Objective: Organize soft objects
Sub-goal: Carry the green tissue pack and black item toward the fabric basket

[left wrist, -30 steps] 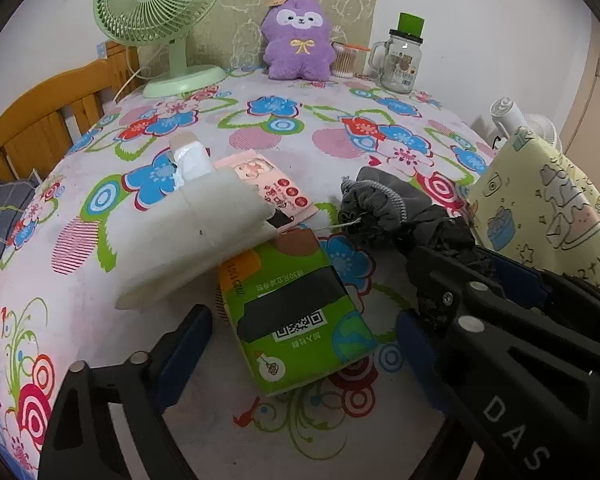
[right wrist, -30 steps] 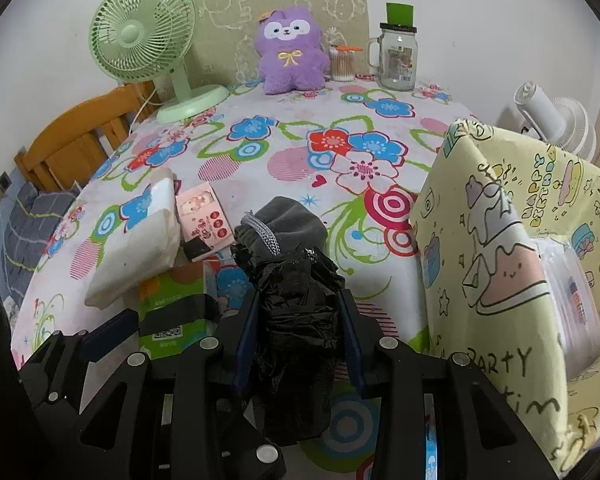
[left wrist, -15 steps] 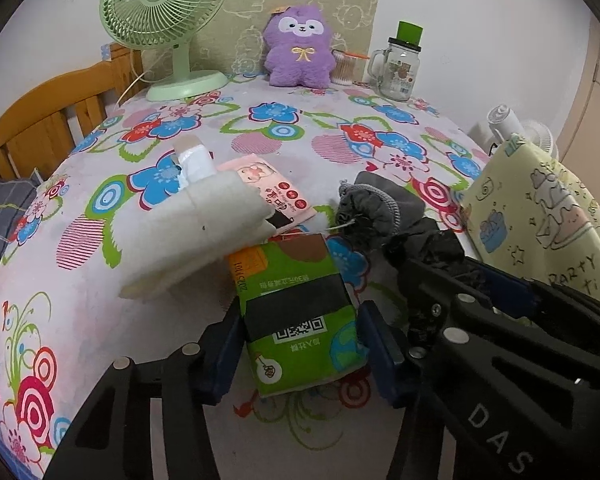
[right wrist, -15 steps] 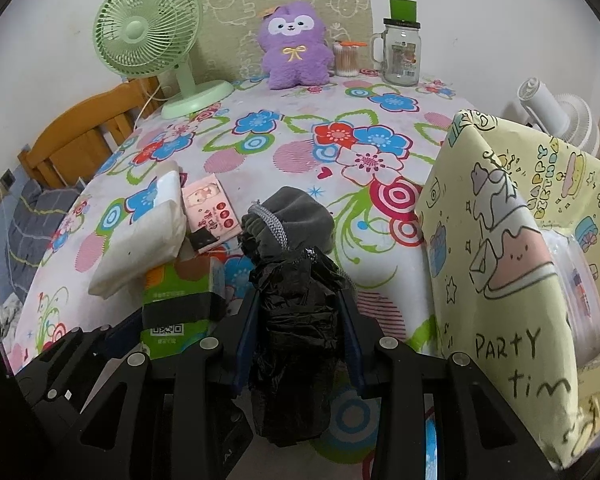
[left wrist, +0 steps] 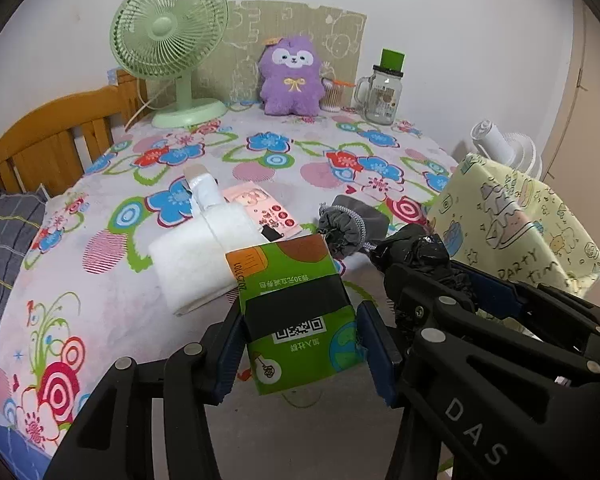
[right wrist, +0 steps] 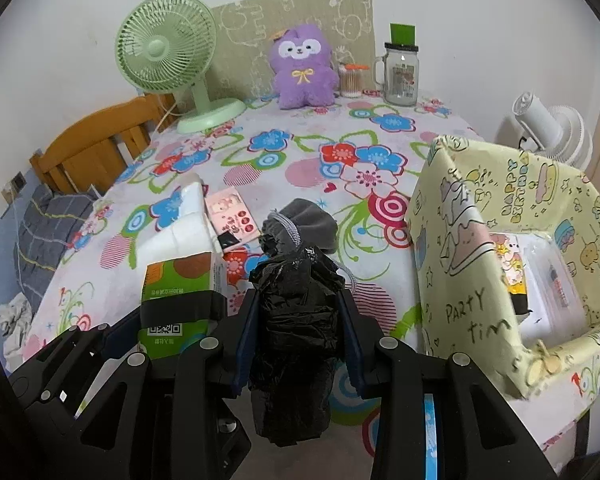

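Note:
My left gripper (left wrist: 300,344) is shut on a green tissue pack (left wrist: 296,312) with a black band and holds it lifted off the table; the pack also shows in the right wrist view (right wrist: 178,300). My right gripper (right wrist: 298,328) is shut on a crumpled black plastic bundle (right wrist: 296,320), seen from the left wrist view (left wrist: 416,252) just right of the pack. A white cloth roll (left wrist: 204,256), a pink card (left wrist: 260,208) and a grey pouch (right wrist: 308,220) lie on the flowered tablecloth. A yellow cartoon-print box (right wrist: 480,240) stands open at the right.
A purple plush (left wrist: 290,76), a green fan (left wrist: 172,48), a glass jar (left wrist: 382,96) and a swab pot stand at the table's back. A wooden chair (left wrist: 48,140) is at the left. A white fan (right wrist: 548,128) is behind the box, which holds clear packets (right wrist: 544,280).
My left gripper has closed on the green tissue pack and lifted it off the table. My right gripper still holds the black bundle and has risen slightly.

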Action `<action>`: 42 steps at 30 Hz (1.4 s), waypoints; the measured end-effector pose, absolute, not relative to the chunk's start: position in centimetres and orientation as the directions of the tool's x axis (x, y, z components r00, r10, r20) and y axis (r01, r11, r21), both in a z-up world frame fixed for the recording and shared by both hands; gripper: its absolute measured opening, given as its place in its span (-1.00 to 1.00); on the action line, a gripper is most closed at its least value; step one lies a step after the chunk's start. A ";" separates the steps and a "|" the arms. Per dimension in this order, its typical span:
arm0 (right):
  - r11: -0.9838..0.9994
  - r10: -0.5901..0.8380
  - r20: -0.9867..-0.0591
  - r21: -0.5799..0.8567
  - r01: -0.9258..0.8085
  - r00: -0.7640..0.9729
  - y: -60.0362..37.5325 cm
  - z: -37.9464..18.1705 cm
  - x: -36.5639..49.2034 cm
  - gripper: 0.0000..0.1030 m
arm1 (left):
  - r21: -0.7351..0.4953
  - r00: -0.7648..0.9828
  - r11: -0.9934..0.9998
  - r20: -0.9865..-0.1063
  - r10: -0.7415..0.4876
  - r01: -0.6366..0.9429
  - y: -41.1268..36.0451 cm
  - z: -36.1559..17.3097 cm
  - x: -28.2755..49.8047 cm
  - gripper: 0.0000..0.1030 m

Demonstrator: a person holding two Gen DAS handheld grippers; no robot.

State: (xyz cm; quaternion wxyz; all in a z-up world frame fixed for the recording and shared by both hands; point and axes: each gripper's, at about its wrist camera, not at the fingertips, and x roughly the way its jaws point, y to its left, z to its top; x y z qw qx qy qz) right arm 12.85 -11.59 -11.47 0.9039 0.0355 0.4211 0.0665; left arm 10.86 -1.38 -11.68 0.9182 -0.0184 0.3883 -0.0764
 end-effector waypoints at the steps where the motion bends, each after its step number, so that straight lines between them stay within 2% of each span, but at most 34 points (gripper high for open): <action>1: 0.988 0.151 -0.752 0.121 -0.091 0.641 -11.6 -11.2 12.6 -0.20 | -0.091 0.691 0.988 -0.706 -0.154 0.126 -1.4 -11.4 10.6 0.08; 25: 0.987 0.159 -0.670 0.114 -0.111 0.725 -12.2 -4.0 9.8 -0.20 | -0.058 0.765 0.988 -0.627 -0.145 0.140 -2.1 -4.8 7.8 0.08; 42: 0.988 0.156 -0.648 0.117 -0.105 0.746 -14.6 -1.9 10.4 -0.20 | -0.043 0.777 0.984 -0.608 -0.161 0.171 -4.8 -2.7 8.6 0.08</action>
